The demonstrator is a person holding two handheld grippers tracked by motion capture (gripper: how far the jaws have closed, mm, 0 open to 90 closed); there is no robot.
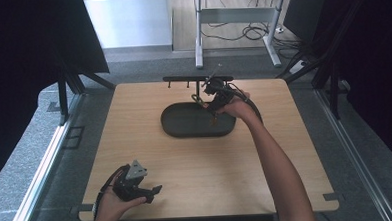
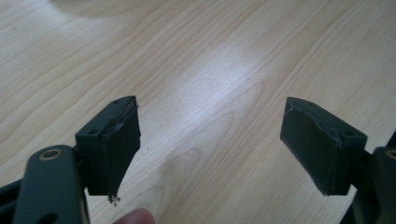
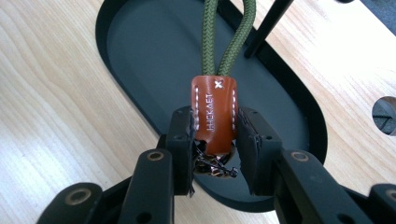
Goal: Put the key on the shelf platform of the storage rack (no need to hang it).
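My right gripper is shut on the brown leather tab of a keychain, whose olive green cord loop runs up and away. It hangs just above the black oval tray. From above, the right gripper sits over the tray's right half, below the black rack with pegs. My left gripper is open over bare wood, nothing between its pads. In the high view the left gripper rests near the table's front left corner.
The wooden table lies broad between the tray and the front edge. A thin black post of the rack rises from the tray's far side. Behind the table stands a white desk frame with cables on the floor.
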